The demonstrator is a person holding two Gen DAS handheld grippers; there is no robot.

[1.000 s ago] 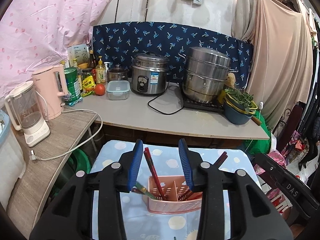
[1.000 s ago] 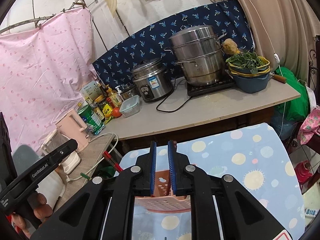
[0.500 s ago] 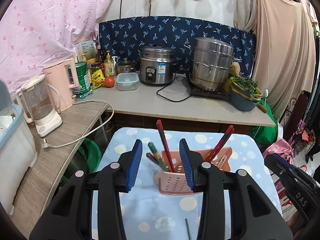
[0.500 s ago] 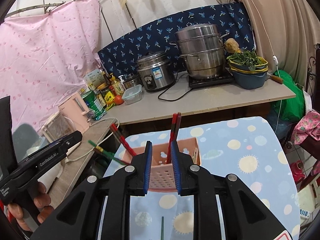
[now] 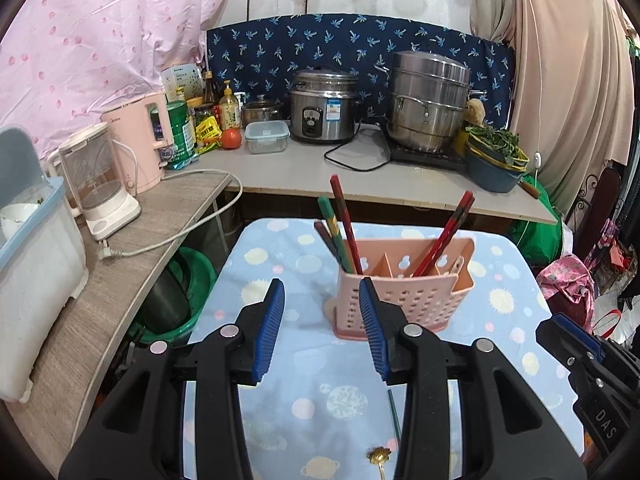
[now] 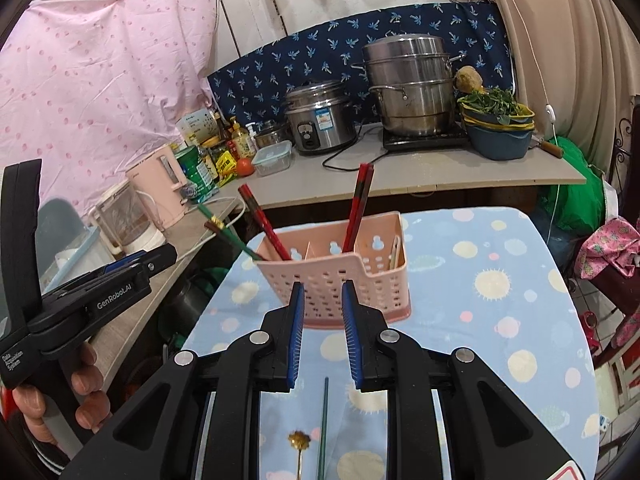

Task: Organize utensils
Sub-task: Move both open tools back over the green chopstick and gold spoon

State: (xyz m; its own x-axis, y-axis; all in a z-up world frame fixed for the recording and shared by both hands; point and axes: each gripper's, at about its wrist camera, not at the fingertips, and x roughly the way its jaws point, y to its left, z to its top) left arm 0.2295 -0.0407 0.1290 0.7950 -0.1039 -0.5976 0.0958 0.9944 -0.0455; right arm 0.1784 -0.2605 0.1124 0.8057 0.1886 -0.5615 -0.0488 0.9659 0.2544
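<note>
Chopsticks [image 6: 360, 208] mostly sorted into pink caddy [image 6: 340, 280] on dotted cloth. Left to do: green chopstick [image 6: 323, 424] and gold spoon [image 6: 299, 442] lying loose near both hand-held grippers. Left hand-held gripper [image 5: 322, 332] and right hand-held gripper [image 6: 322, 336] both parted, empty.

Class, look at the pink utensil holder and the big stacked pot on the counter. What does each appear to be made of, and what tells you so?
Pink utensil holder: most likely moulded plastic, matte, judging by its uniform colour and punched rows of holes. Stacked pot: apparently stainless steel, brushed and shiny, with silvery reflections and riveted handles.
</note>
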